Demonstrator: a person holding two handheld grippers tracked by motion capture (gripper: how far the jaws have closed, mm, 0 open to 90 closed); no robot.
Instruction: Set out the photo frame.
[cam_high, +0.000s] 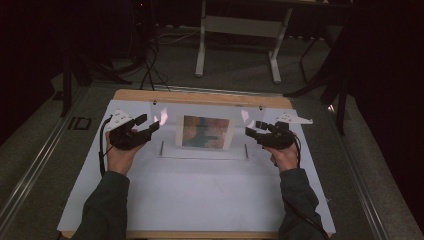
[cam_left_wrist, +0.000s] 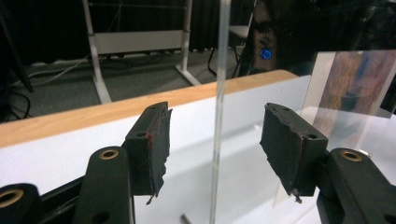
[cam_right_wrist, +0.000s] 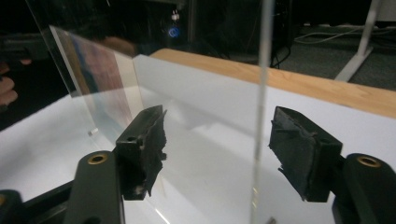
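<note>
Upright clear panel (cam_high: 202, 131) between both open jaw pairs — bare table (cam_high: 200, 195) nearside

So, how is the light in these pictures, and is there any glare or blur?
High view: a lit white table sheet in a dark room, two pink glare spots on the clear acrylic panel. Left gripper view: sharp panel edge, its framed picture hazy. Right gripper view: soft, dim, blue reflected light on the panel.

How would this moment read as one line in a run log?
left claw: open, astride clear panel edge | right claw: open, astride other edge | panel: upright, holds picture
</note>
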